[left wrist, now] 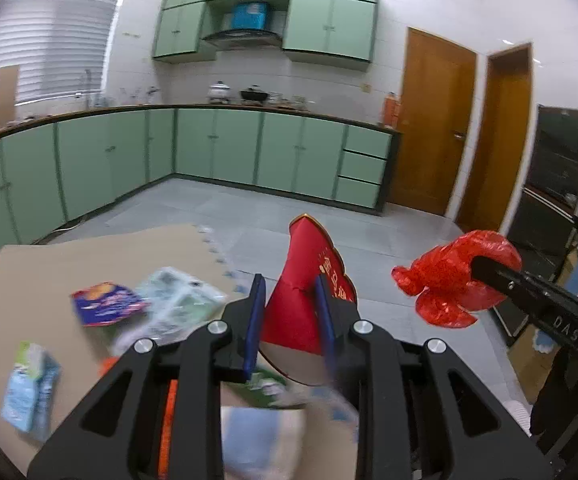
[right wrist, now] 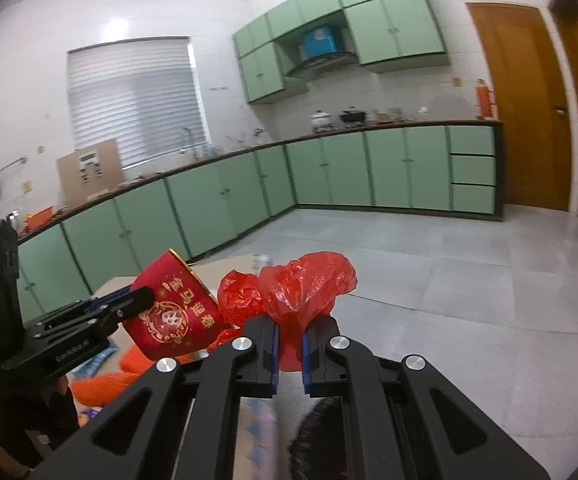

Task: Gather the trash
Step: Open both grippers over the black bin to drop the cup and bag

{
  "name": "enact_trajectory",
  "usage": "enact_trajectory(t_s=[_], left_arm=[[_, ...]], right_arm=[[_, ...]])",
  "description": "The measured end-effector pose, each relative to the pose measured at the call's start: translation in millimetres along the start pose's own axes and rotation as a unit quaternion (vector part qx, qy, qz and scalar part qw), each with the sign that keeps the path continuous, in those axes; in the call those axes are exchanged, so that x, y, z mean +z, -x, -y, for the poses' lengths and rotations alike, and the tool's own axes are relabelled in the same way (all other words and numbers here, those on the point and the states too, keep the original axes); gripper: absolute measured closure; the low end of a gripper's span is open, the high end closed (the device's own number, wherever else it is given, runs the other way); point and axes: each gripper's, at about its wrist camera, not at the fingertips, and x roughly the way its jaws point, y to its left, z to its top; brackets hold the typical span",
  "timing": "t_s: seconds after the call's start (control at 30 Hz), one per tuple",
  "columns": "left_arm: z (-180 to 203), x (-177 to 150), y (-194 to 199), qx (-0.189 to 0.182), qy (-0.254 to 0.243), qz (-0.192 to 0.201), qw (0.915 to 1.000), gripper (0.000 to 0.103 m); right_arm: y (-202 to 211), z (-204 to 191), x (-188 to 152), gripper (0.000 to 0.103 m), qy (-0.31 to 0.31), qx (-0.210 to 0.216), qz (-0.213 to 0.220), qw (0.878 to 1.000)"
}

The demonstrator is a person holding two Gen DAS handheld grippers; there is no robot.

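Note:
My left gripper (left wrist: 289,300) is shut on a red paper packet with gold print (left wrist: 305,280), held up above the cardboard sheet (left wrist: 29,288). The packet also shows in the right wrist view (right wrist: 173,312), with the left gripper (right wrist: 137,300) at its left. My right gripper (right wrist: 289,340) is shut on a crumpled red plastic bag (right wrist: 305,284). In the left wrist view the bag (left wrist: 449,280) hangs in the air at the right, on the right gripper (left wrist: 489,272). Loose wrappers lie on the cardboard: a blue and red snack packet (left wrist: 105,304), a clear green-printed wrapper (left wrist: 173,304), a pale blue packet (left wrist: 29,392).
Green base cabinets (left wrist: 229,148) run along the far walls under a dark counter. Wooden doors (left wrist: 429,120) stand at the right, with a black cabinet (left wrist: 557,168) beside them. Orange netting (right wrist: 105,384) lies under the left gripper. Grey tiled floor (right wrist: 429,280) lies beyond.

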Motion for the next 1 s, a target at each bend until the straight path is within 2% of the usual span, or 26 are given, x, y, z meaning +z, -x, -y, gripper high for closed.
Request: enact_trajectory(t_s=[0.1, 0.3, 0.67, 0.83, 0.9, 1.0], left_arm=[[28.2, -5.9, -19.4, -0.024, -0.008, -0.011, 0.9996, 0.079], [70.0, -25.3, -58.6, -0.044, -0.033, -0.041, 0.9977, 0.079], [103.6, -48.6, -114.1, -0.052, -0.053, -0.083, 0.9938, 0.078], [101.8, -49.5, -128.1, -0.050, -0.051, -0.102, 0.9922, 0.075], [101.0, -49.7, -130.6, -0.048, -0.051, -0.104, 0.9921, 0.068], [101.1, -47.0, -129.7, -0.047, -0.050, -0.104, 0.9922, 0.067]], right_arm=[[4.0, 20.2, -5.4, 0.095, -0.010, -0.021, -0.005, 1.000], [1.1, 65.3, -27.0, 0.095, -0.034, -0.062, -0.030, 0.997], [-18.0, 109.1, -61.2, 0.094, -0.063, -0.092, -0.067, 0.992], [-26.2, 119.6, -67.5, 0.087, -0.065, -0.093, -0.083, 0.990], [-28.4, 119.2, -68.5, 0.070, -0.066, -0.094, -0.087, 0.990], [-31.1, 121.2, -69.6, 0.067, -0.069, -0.093, -0.089, 0.989]])
